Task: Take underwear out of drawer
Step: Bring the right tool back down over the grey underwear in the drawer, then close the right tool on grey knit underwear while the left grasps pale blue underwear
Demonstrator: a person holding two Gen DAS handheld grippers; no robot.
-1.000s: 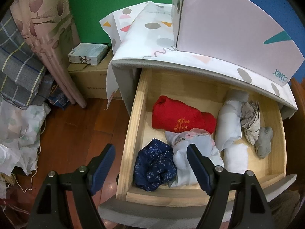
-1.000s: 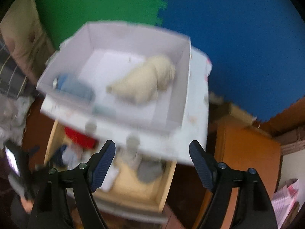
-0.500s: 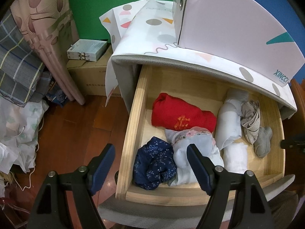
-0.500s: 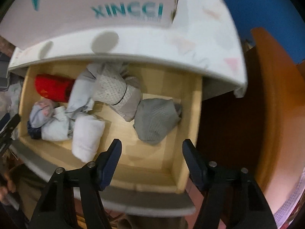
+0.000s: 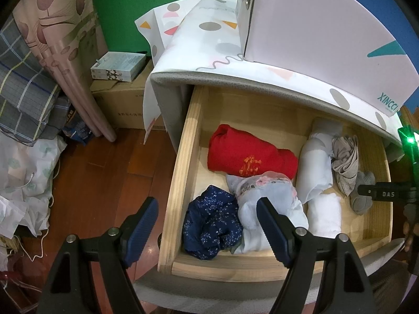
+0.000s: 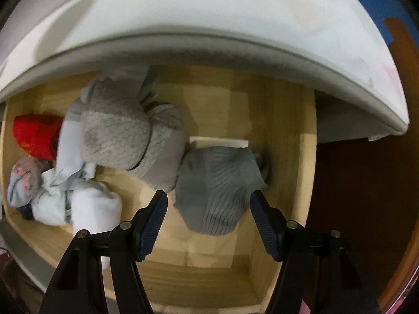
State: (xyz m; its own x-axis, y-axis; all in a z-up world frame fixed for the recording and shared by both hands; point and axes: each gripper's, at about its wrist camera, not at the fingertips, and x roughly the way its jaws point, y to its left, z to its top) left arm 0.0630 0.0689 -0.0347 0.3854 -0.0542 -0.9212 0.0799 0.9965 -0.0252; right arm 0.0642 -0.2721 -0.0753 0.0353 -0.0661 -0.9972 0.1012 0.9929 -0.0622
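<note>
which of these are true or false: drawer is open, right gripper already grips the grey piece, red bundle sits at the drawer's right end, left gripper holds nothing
The drawer is open: true.
The right gripper grips the grey ribbed piece: false; its jaws have just been closing and straddle it, pads apart from the cloth.
The red bundle sits at the drawer's right end: false; it lies toward the left, and the grey piece is at the right.
The left gripper holds nothing: true.
</note>
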